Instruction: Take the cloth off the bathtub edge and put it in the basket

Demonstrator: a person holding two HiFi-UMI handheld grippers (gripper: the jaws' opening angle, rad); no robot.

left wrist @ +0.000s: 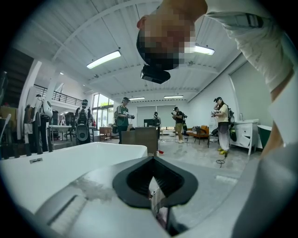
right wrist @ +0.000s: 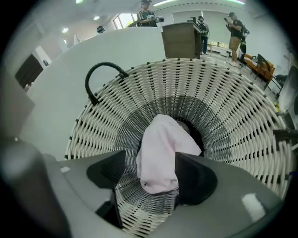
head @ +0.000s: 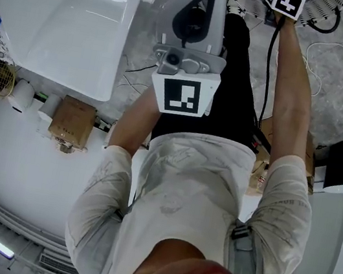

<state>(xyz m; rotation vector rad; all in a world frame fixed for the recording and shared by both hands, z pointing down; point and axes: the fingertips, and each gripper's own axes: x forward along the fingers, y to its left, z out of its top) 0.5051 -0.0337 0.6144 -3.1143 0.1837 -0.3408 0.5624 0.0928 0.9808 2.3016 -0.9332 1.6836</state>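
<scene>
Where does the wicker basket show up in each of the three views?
Head view: wicker basket at the top edge, right of centre, mostly cut off.
Left gripper view: not in it.
Right gripper view: fills the centre.
Shared landmark: white bathtub.

The basket gapes wide beneath the right gripper, its wicker wall ringing the drop on every side, a black handle arching above the rim on the tub side. The cloth fills most of the gap between the parted jaws, leaving a slit free on the handle's side. The bathtub wall rises just behind the basket. Ahead of the left gripper, jaws together, the tub's rim blocks one side and a brown cabinet stands past its end. The floor on the other side lies open but for a cable and distant people.
</scene>
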